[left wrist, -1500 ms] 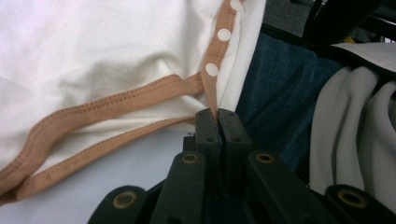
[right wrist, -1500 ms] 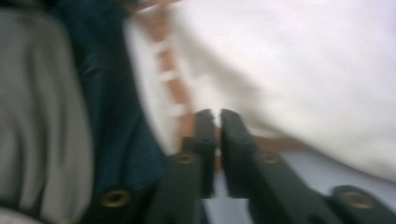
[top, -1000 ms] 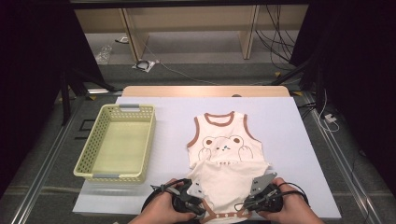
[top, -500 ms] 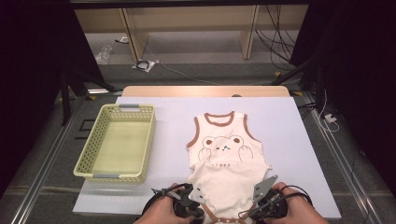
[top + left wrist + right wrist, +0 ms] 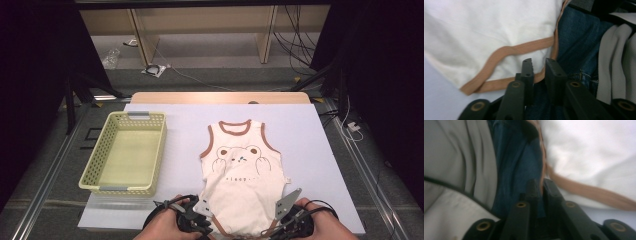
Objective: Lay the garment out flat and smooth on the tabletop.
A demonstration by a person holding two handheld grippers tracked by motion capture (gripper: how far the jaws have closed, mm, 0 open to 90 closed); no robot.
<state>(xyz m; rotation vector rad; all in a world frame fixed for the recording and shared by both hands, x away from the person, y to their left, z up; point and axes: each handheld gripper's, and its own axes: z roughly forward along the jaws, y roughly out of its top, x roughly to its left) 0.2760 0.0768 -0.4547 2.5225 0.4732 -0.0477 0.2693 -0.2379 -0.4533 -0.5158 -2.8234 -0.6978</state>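
A cream cotton baby bodysuit [image 5: 243, 175], sleeveless and trimmed in tan ribbed binding with a brown bear printed on the chest, lies flat on the pale lilac sheet covering the table [image 5: 320, 150], neckline away from the person and leg openings at the near edge. The left claw [image 5: 201, 227] and right claw [image 5: 272, 231], both of matte black plastic topped by grey three-cornered plates, sit at the bodysuit's bottom hem, one at each corner, with the person's hands wrapped behind them.

In the left gripper view the left claw [image 5: 539, 65] stands at a narrow gap, its jaws having just been opening; the tan hem binding [image 5: 506, 51] curves up to the jaws and seems to pass between the tips, though whether the serrated pads press on it cannot be told. In the right gripper view the right claw [image 5: 539, 185] is likewise narrow and has just been opening, a strip of tan binding [image 5: 584, 188] running into the slot between the jaws; the blur leaves the grip unclear.

Left of the bodysuit stands a pale yellow-green rectangular plastic basket [image 5: 90, 172] with woven lattice walls. Blue denim [image 5: 576, 42] and grey ribbed fabric [image 5: 617, 57] of the person's clothing show beside the hem in the gripper views. The bodysuit's near edge is partly covered by the claws and cut off at the frame's bottom.
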